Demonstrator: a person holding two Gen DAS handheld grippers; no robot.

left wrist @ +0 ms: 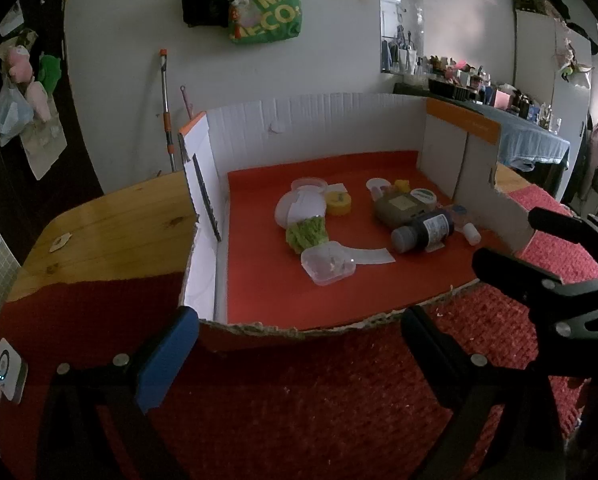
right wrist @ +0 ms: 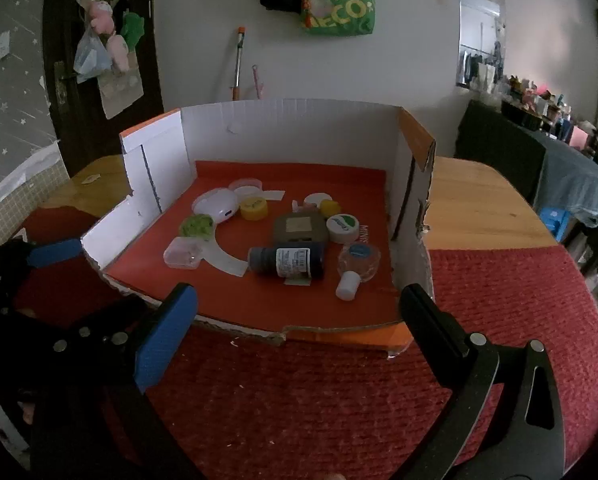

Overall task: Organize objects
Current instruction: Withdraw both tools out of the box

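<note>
cut-down cardboard box (right wrist: 287, 132), white walls, red floor, front wall torn away; centre of both views, standing on a wooden table (right wrist: 479, 200) partly covered by a red knitted cloth (right wrist: 339, 392). contents, all lying loose on the box floor: dark bottle (right wrist: 287, 262) with white label, on its side, centre of the right wrist view; clear round bottle (right wrist: 359, 260) with white cap, just right of it; brown flat case (right wrist: 299, 228) behind the dark bottle; white jar with green-marked lid (right wrist: 342, 227) beside the case; yellow cap (right wrist: 253, 208); white oval case (right wrist: 215, 205); green frilly item (right wrist: 196, 226); small clear lidded box (right wrist: 182, 254), left of centre. left gripper (left wrist: 299, 356): lower frame of the left wrist view, over the cloth before the box, jaws spread wide, nothing between them. right gripper (right wrist: 297, 344): lower frame of the right wrist view, likewise released and empty. green bag (right wrist: 339, 4) on the wall, upper centre.
</note>
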